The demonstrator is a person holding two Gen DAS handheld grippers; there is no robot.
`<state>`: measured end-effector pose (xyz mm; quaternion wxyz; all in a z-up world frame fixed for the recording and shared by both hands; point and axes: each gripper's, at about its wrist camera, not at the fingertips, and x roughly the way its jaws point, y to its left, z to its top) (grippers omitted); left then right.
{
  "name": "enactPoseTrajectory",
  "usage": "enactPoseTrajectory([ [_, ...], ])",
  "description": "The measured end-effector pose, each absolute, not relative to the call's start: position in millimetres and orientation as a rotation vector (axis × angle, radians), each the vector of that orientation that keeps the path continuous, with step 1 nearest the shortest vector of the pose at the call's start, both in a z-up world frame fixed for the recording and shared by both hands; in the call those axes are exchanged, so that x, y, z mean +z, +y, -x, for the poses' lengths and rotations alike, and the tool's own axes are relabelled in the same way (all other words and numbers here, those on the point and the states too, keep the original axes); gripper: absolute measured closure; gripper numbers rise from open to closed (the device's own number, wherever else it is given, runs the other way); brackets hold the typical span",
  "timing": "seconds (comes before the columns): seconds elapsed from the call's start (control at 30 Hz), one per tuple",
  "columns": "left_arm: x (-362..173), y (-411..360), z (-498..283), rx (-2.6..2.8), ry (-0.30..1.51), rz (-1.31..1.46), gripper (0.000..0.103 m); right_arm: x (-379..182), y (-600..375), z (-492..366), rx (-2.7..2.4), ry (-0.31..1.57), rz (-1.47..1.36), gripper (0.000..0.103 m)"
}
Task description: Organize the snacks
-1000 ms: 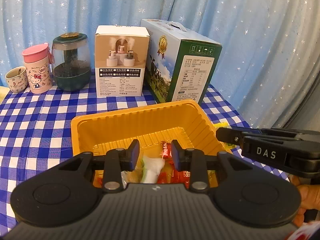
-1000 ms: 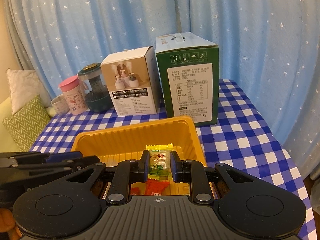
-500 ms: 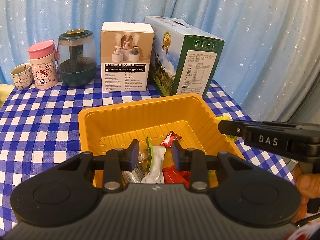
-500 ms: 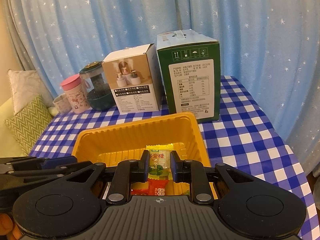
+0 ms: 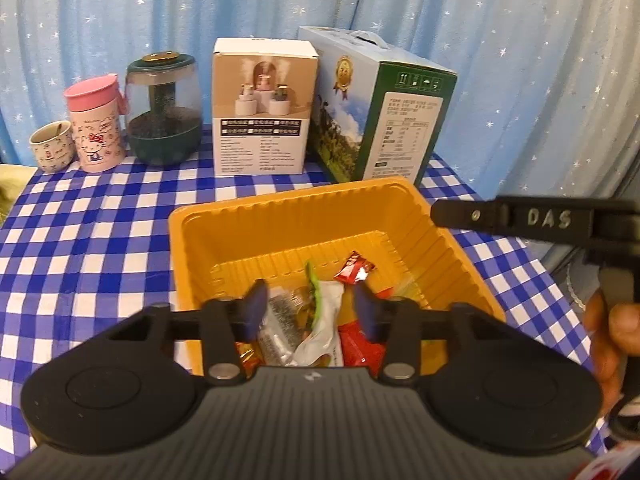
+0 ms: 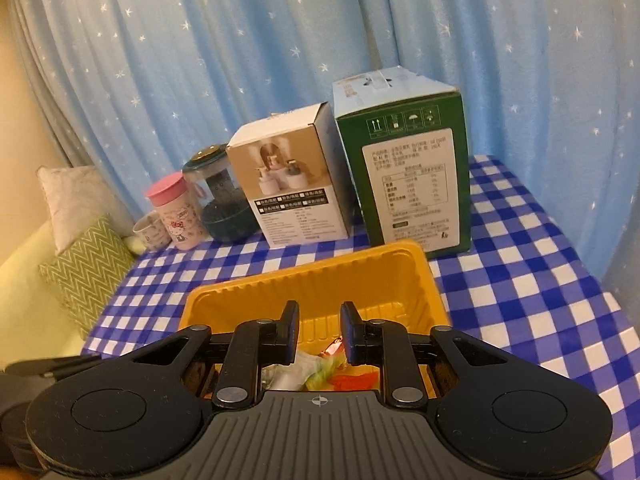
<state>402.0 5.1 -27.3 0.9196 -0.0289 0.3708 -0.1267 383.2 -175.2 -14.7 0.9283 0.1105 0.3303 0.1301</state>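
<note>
- Left gripper (image 5: 308, 307): spread wide, nothing between the fingers, poised over the near end of the orange plastic tray (image 5: 200, 236).
- Right gripper (image 6: 319, 330): also parted and empty, above the same tray (image 6: 428, 280) from the right side.
- Snack packets heaped at the tray's near end: white-and-green pouch (image 5: 320, 320), silver foil packet (image 5: 280, 328), small red candy (image 5: 354, 270) a little farther in.
- Far half of the tray floor bare; worth spreading the heap that way rather than piling higher.
- Best handled one packet at a time, pinched at a crimped edge; foil likely slippery, pouch soft and apt to fold.
- Keep both tools apart over the tray; thin wall probably flexes if bumped.
- Clear of the green carton (image 6: 404, 176) just beyond the far rim.
</note>
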Motion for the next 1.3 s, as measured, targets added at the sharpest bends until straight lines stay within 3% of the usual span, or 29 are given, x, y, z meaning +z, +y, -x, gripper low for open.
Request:
enactPoseTrajectory([
  [0.03,-28,7,-400,-0.254,0.762,0.059,0.048,-14,-176,-382,0.259,0.672,-0.229,0.048],
  [0.1,-30,9,-396,-0.246,0.764,0.060,0.047,-14,-180,-378,0.240,0.654,-0.231,0.036],
  [0.23,-34,12,-386,-0.233,0.771,0.065,0.039,-17,-187,-373,0.207,0.680,-0.227,0.036],
  [0.3,-35,13,-380,-0.223,0.769,0.066,0.028,-19,-191,-369,0.192,0.694,-0.233,0.036],
  [0.8,-16,17,-316,-0.143,0.733,0.089,0.000,-12,-192,-302,0.175,0.737,-0.159,0.035],
  [1.03,1,21,-271,-0.110,0.716,0.113,0.000,2,-190,-265,0.184,0.743,-0.140,0.025],
  [1.3,14,29,-214,-0.062,0.697,0.145,0.000,11,-191,-214,0.194,0.754,-0.132,0.022],
])
